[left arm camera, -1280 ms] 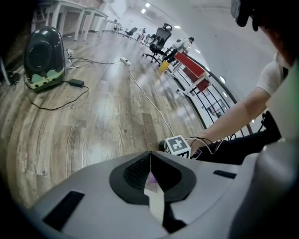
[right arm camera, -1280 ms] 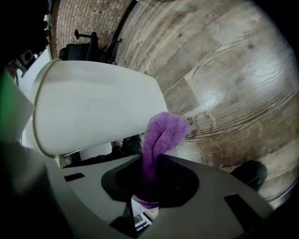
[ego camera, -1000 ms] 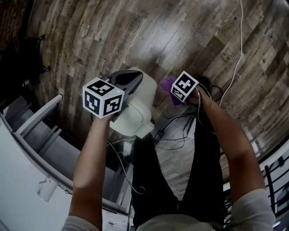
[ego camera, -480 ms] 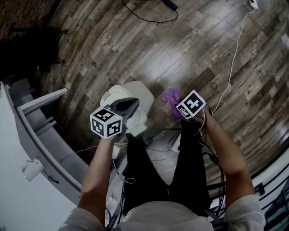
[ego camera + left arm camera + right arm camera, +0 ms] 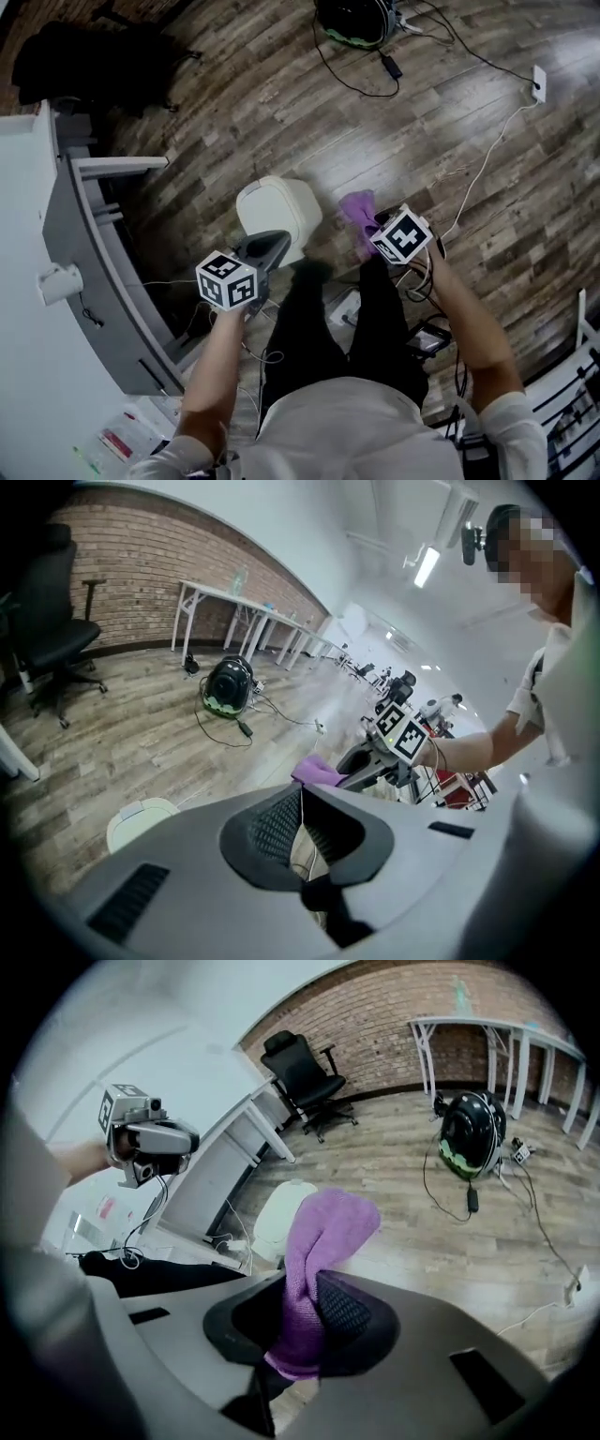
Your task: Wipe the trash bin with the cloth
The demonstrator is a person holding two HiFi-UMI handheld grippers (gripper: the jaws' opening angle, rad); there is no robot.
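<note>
Head view: the cream trash bin (image 5: 274, 214) stands on the wooden floor (image 5: 234, 103), the left gripper (image 5: 272, 242) hovers near it, and the right gripper (image 5: 372, 228) carries the purple cloth (image 5: 356, 206) alongside. Left gripper view: jaws pressed together, nothing between. Right gripper view: jaws clenched on the cloth, bin on the floor beyond

surface: wood-plank floor (image 5: 225, 103) | on it: white trash bin (image 5: 281, 211), black cable (image 5: 386, 66), round black-green device (image 5: 353, 19)
</note>
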